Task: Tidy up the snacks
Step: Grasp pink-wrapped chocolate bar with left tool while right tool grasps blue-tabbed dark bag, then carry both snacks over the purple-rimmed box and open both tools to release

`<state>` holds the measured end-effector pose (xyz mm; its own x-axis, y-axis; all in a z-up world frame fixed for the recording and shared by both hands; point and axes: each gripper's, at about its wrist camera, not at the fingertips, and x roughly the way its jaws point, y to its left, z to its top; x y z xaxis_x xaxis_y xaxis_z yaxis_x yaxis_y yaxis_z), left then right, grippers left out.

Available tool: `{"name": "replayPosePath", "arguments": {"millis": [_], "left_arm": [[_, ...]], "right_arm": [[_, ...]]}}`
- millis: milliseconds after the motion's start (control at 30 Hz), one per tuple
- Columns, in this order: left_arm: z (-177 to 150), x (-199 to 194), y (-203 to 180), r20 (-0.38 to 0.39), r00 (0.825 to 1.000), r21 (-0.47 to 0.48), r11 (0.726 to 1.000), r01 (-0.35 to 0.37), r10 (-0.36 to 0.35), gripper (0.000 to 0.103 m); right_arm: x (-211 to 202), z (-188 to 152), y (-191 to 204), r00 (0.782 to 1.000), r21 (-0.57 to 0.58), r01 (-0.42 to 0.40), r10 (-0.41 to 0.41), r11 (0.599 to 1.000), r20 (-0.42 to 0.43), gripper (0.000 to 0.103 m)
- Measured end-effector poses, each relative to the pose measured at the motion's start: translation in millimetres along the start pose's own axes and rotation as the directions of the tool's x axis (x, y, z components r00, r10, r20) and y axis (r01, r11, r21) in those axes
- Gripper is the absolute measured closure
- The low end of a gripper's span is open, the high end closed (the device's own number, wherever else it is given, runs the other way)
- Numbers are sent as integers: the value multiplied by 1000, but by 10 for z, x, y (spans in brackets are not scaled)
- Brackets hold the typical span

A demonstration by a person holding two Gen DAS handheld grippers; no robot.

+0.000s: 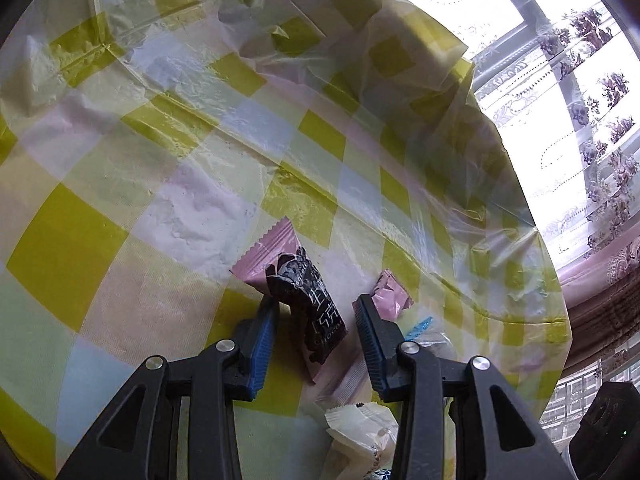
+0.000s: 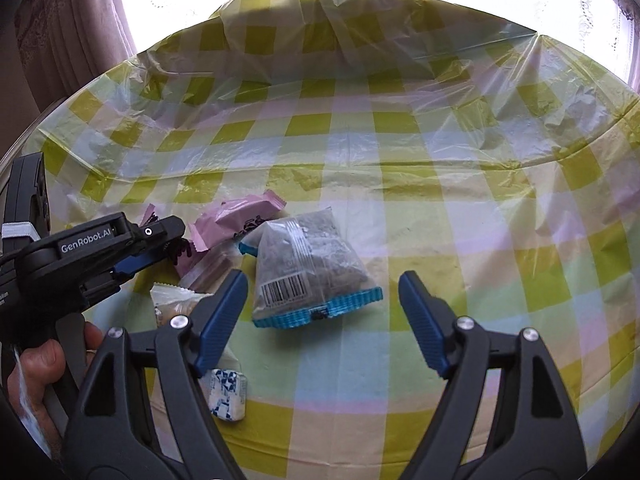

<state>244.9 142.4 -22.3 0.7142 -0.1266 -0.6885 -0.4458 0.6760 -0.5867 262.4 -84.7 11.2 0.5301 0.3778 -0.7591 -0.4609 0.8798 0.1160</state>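
We hold our left claw (image 1: pixel 316 312) partly open around the pink bar (image 1: pixel 298 296), pads not yet pressing, ready to grip. Our right claw (image 2: pixel 322 292) gapes wide over the clear packet (image 2: pixel 308 264) on the table (image 2: pixel 480 240).

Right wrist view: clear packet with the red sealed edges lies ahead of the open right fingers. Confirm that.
Wrong on the colour: the clear packet has blue sealed edges, not red. The right wrist view shows it lying on the checked tablecloth ahead of the open right gripper.
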Motion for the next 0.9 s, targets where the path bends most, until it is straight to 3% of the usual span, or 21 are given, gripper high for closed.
{"name": "replayPosePath", "arguments": {"millis": [333, 433, 600, 900], "left_arm": [[25, 79, -90, 31, 993, 119, 986, -113, 110, 85], [-3, 53, -102, 41, 989, 140, 979, -146, 141, 86], [-49, -52, -40, 57, 986, 122, 980, -160, 154, 86], [-198, -347, -59, 93, 985, 126, 980, -153, 142, 86]], "right_arm": [[358, 99, 40, 999, -2, 8, -8, 1000, -46, 23], [408, 89, 30, 998, -1, 3, -4, 1000, -62, 26], [433, 35, 50, 996, -13, -17, 16, 1000, -84, 43], [252, -129, -28, 997, 13, 4, -3, 1000, -77, 48]]}}
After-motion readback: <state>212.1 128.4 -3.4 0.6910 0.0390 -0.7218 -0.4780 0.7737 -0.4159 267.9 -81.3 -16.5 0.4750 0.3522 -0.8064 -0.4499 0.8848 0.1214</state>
